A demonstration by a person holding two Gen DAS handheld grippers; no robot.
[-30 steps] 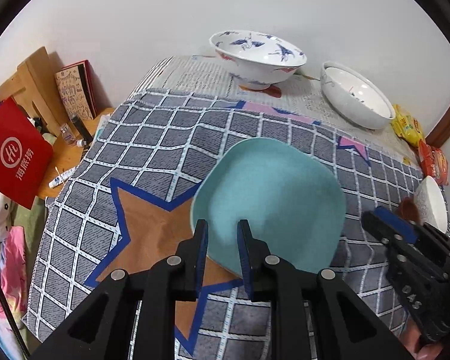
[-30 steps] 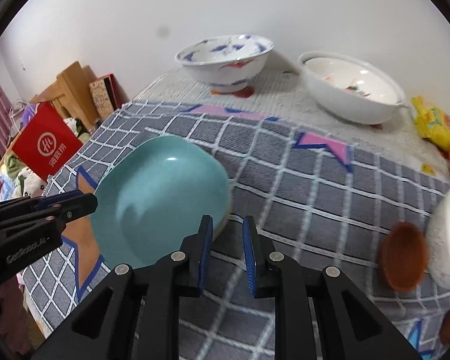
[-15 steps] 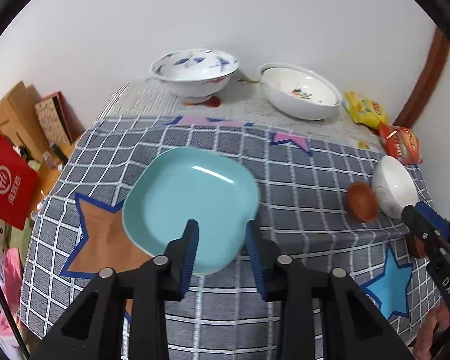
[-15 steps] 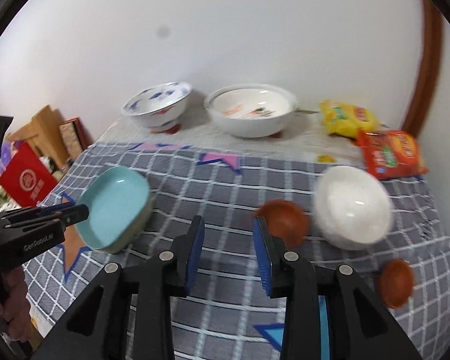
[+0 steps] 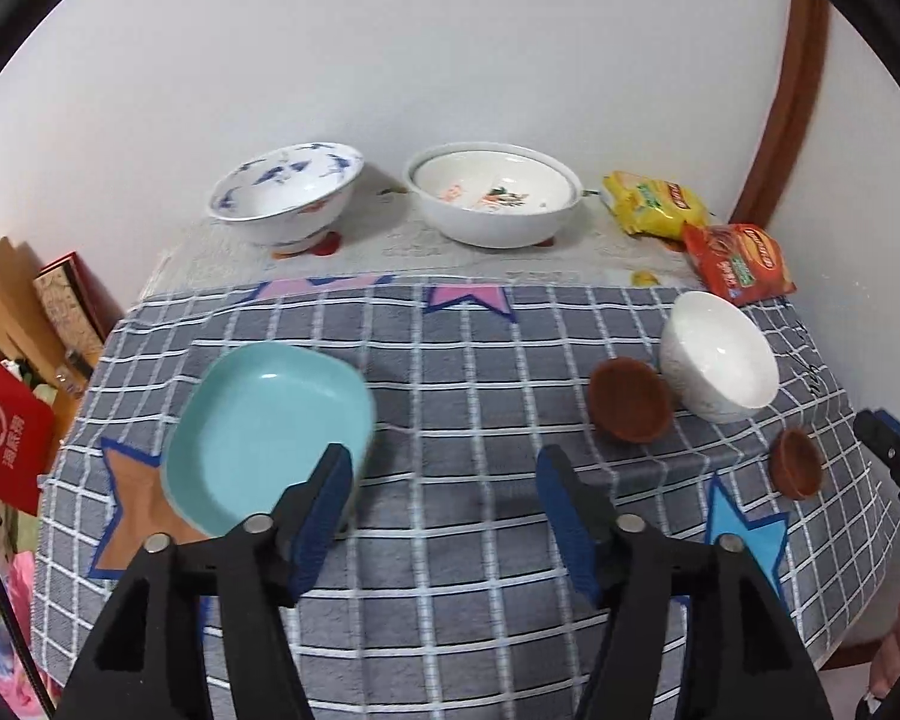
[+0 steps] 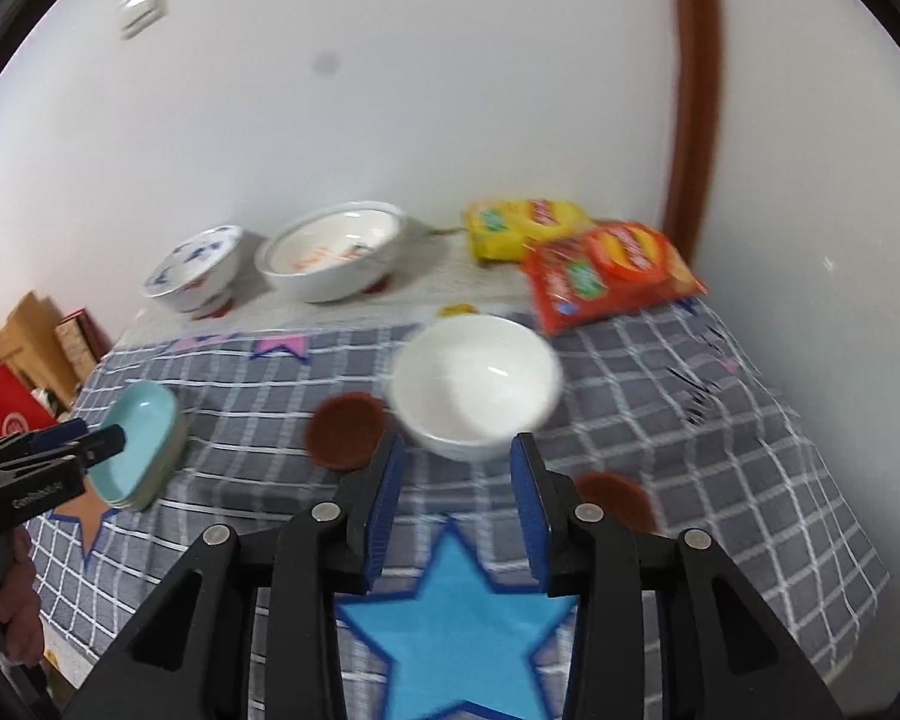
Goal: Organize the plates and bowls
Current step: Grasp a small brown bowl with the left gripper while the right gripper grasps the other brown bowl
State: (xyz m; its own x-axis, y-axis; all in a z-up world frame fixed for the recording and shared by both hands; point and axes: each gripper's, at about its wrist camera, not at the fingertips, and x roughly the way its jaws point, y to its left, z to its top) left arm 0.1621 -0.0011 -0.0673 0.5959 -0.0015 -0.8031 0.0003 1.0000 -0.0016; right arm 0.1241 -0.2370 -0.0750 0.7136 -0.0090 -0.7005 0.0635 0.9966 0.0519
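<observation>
My left gripper [image 5: 444,492] hangs wide open over the checked cloth [image 5: 450,360], holding nothing, its left finger just in front of the teal plate [image 5: 270,426] that lies flat near the cloth's left side. My right gripper [image 6: 456,498], jaws parted and likewise empty, points at the small white bowl [image 6: 477,384], which stands just ahead of its fingertips with one brown saucer [image 6: 345,429] close on its left and another [image 6: 615,498] nearer me. By my reading the plate is set down and the white bowl is next: the right jaws will need to go over its rim and close without knocking the saucer beside it. At the back of the table, on a pale cloth, a blue-patterned bowl [image 5: 288,192] and a large white bowl [image 5: 492,192] stand side by side against a plain white wall, with a yellow snack packet [image 5: 654,204] and a red one [image 5: 738,261] to their right. A brown door frame [image 6: 690,90] rises in the corner; a red bag [image 5: 6,426] sits off the table's left edge.
</observation>
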